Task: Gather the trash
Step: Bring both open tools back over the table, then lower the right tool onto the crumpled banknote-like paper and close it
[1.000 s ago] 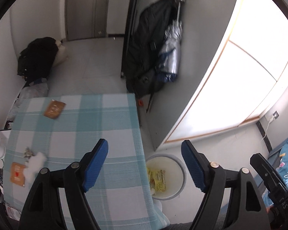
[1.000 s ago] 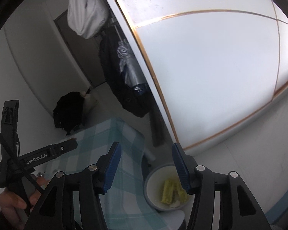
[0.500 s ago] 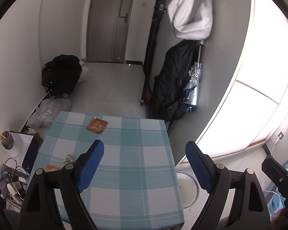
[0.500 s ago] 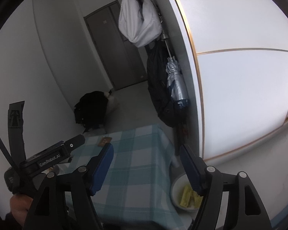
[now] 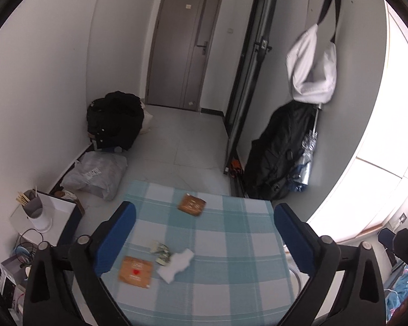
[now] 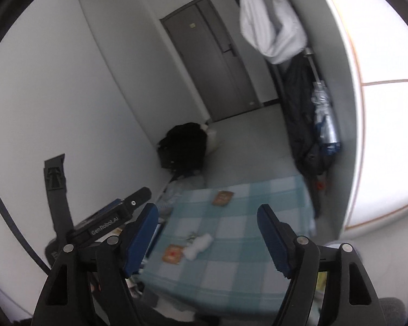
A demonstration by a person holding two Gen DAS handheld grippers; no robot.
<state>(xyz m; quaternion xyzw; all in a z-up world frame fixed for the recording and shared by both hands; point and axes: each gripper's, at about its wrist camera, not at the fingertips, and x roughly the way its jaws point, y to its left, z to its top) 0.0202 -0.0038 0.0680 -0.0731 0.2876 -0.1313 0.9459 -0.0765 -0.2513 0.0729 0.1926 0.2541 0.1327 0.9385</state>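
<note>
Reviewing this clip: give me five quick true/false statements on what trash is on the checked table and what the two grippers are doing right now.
1. Both grippers hold nothing. True: the left gripper and right gripper are open and empty.
2. Two brown packets lie on the table. True: the far brown packet and the near brown packet.
3. The white tissue lies at the table's far edge. False: it lies beside the near brown packet.
4. The left gripper touches the crumpled wrapper. False: it hovers above the table.
5. The door stands open. False: it is shut.
</note>
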